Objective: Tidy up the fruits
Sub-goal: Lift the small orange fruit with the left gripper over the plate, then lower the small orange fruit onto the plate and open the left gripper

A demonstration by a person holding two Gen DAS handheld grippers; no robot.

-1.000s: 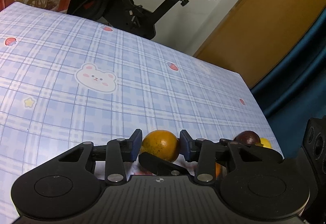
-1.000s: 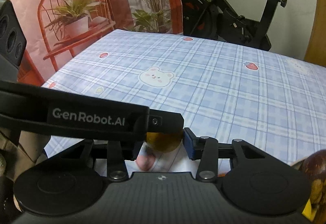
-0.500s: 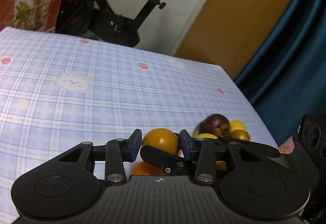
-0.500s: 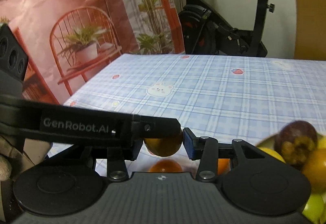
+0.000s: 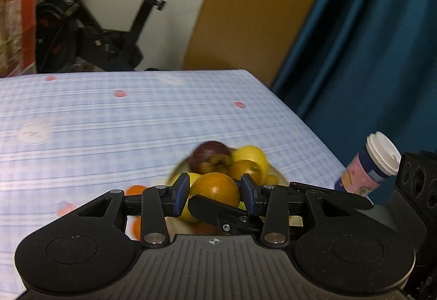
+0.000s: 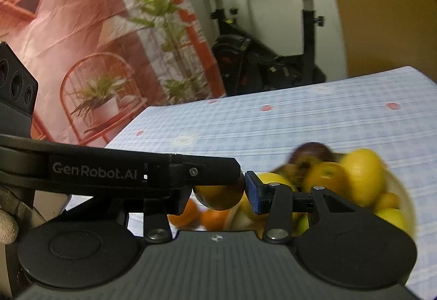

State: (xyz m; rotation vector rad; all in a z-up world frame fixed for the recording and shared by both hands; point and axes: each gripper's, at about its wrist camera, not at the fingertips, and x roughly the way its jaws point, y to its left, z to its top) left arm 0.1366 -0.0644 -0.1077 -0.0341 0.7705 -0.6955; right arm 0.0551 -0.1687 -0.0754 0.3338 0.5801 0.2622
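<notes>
Now both tools, the left tool (image 5: 215,195) and right tool (image 6: 215,189), are jointly gripping one orange (image 5: 215,188), having swung it over the fruit bowl (image 6: 404,190), readying placement.

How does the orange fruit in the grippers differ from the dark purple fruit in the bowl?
The orange fruit is bright orange with small dark specks; the dark purple fruit is maroon with brownish patches. The orange fruit is clamped between the pads of both the left gripper and right gripper; the purple fruit lies free, piled with yellow fruits in the bowl. Both are round.
</notes>
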